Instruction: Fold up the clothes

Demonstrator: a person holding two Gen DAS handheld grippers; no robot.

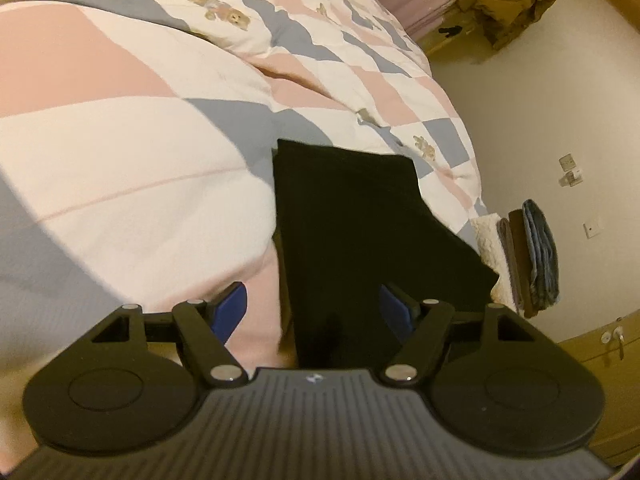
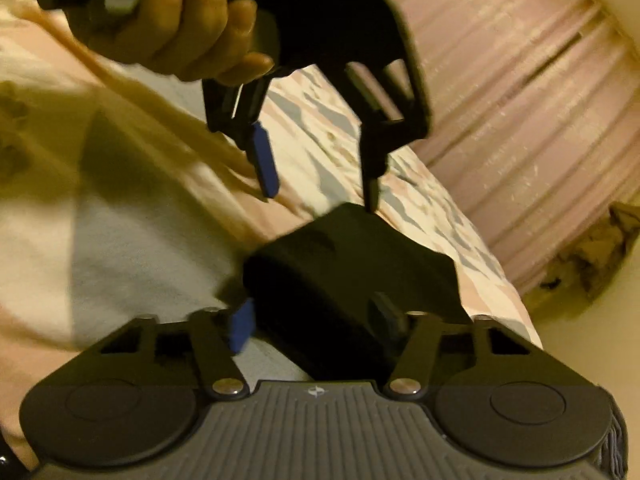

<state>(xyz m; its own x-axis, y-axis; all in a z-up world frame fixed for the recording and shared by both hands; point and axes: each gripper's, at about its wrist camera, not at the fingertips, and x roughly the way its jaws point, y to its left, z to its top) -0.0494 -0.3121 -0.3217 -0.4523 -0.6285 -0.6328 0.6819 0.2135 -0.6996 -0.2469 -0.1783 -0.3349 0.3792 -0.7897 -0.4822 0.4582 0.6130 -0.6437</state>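
Note:
A black garment, folded into a narrow oblong, lies on the checked pink, white and grey quilt. My left gripper is open, its blue pads either side of the garment's near end. The right wrist view shows the same black garment as a thick fold between the spread fingers of my right gripper, which is open. A hand holds the left gripper above the garment's far edge, one fingertip touching it.
A stack of folded clothes and a white fleece piece sit at the bed's right edge. A brown jacket lies by the pink curtain. A pale wall with sockets is to the right.

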